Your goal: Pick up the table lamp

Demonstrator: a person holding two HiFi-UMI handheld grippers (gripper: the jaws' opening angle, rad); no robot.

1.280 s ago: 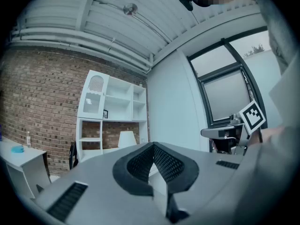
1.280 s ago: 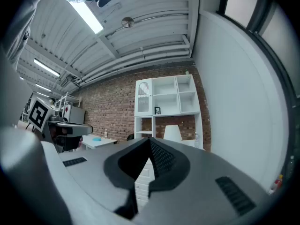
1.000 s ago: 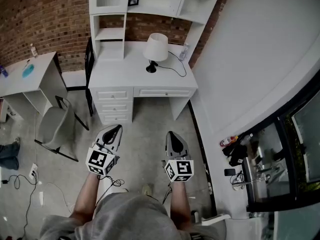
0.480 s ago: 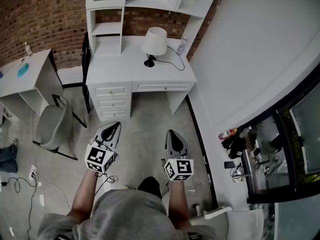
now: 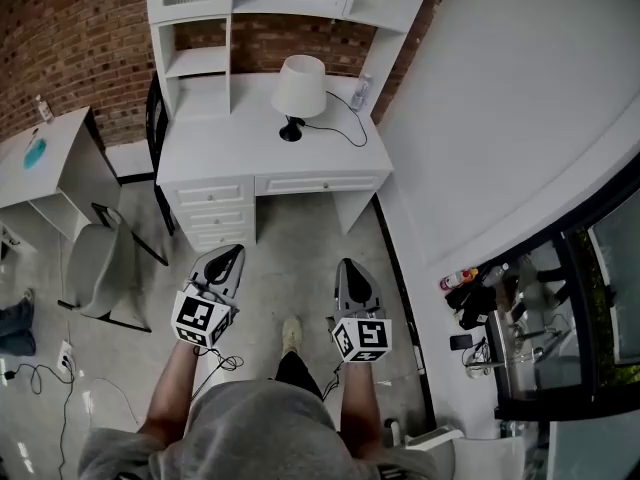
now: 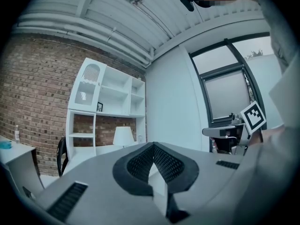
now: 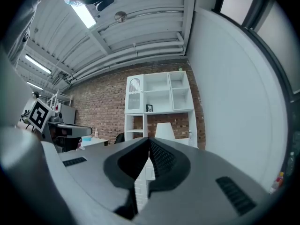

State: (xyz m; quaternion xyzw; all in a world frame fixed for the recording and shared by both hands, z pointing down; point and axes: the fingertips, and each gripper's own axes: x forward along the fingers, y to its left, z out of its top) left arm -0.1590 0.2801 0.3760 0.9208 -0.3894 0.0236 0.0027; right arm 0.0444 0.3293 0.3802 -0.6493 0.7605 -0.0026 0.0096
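The table lamp (image 5: pixel 298 92), with a white shade and a small black base, stands on the white desk (image 5: pixel 220 153) against the brick wall; its black cord trails right. It also shows far ahead in the left gripper view as the lamp (image 6: pixel 123 136) and in the right gripper view as the lamp (image 7: pixel 165 131). Both grippers are held level over the floor, well short of the desk. My left gripper (image 5: pixel 231 256) is shut and empty. My right gripper (image 5: pixel 345 266) has its jaws together with nothing between them.
A white hutch with shelves (image 5: pixel 200 28) rises behind the desk, and drawers (image 5: pixel 214 213) fill its left front. A grey chair (image 5: pixel 90 268) and a second white table (image 5: pixel 45 163) stand at the left. A white wall (image 5: pixel 500 118) runs along the right. Cables (image 5: pixel 40 368) lie on the floor.
The desk and lamp have grown larger and shifted left in the head view as the person walked toward them. Both grippers stayed shut and moved forward together.
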